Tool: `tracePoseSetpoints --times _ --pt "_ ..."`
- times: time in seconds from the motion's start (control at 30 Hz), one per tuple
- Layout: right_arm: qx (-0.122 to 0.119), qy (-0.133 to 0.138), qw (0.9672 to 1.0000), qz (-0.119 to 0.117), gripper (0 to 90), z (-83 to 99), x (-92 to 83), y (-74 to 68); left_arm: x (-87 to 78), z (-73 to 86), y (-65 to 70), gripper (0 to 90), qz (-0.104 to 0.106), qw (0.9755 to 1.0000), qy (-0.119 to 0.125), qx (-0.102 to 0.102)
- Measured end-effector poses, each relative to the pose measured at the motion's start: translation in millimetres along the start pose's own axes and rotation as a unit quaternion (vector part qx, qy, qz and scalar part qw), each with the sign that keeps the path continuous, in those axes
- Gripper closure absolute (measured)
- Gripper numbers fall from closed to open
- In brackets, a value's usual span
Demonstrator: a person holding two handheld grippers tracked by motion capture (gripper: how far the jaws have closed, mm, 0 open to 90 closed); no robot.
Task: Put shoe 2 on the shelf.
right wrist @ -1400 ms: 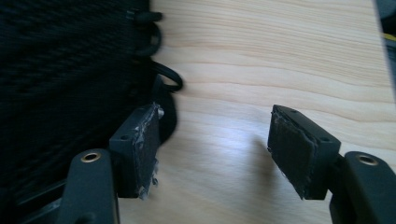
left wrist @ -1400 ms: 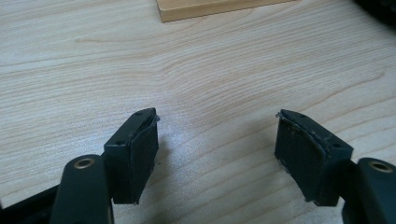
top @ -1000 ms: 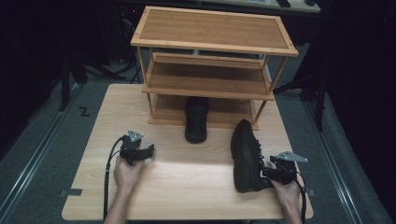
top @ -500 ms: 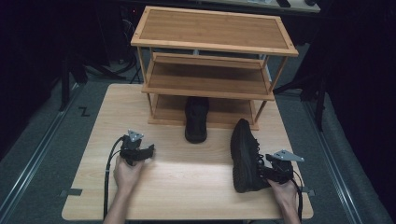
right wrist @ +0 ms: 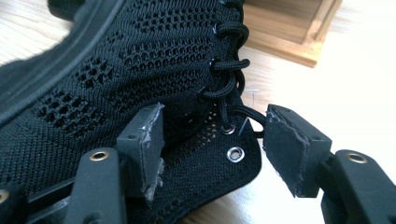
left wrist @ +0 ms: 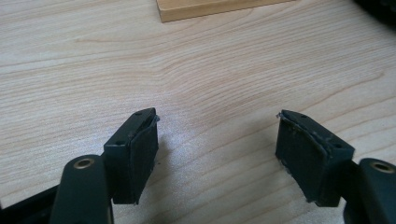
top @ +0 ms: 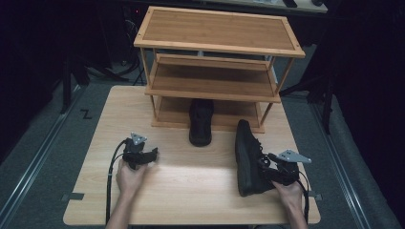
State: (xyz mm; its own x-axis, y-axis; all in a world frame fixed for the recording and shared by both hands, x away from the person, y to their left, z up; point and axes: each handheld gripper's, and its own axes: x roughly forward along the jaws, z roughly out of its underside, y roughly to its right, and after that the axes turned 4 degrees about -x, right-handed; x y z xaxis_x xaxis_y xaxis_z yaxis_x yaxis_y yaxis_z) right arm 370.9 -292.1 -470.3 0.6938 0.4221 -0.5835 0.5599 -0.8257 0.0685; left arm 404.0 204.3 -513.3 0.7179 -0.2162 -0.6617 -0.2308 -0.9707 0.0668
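Left tool (top: 152,155): jaws wide apart, holding nothing, low over bare desk (top: 191,181) at near left; same wide gap in left gripper view (left wrist: 217,149).
Right tool (right wrist: 212,140): jaws spread, straddling the eyelet edge of the near shoe, not clamped; at near right in high view (top: 264,168).
Near shoe (top: 248,157): black mesh, on its side on the desk, right of centre, toe toward the rack.
Far shoe (top: 201,121): upright, toe under the bottom shelf.
Rack (top: 217,47): three wooden shelves, far centre.
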Motion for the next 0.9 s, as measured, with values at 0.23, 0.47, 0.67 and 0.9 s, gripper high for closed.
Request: tracePoseSetpoints --times 0.23,0.47,0.67,0.9 --pt "0.006 0.015 0.9996 -0.023 37.9 -8.9 0.9 -0.2 0.0 0.0 0.0 30.1 0.0 1.0 0.0 0.0" --pt "-0.009 0.016 0.9991 -0.038 38.1 -24.4 3.9 -5.5 0.0 0.0 0.1 30.1 0.0 1.0 0.0 0.0" --pt "-0.023 0.009 0.9982 -0.056 38.2 -40.2 9.6 -13.5 0.0 0.0 0.1 30.1 0.0 1.0 0.0 0.0" --pt "-0.029 -0.004 0.997 -0.072 40.3 -54.2 17.9 -20.4 0.0 0.0 0.0 30.1 0.0 1.0 0.0 0.0"
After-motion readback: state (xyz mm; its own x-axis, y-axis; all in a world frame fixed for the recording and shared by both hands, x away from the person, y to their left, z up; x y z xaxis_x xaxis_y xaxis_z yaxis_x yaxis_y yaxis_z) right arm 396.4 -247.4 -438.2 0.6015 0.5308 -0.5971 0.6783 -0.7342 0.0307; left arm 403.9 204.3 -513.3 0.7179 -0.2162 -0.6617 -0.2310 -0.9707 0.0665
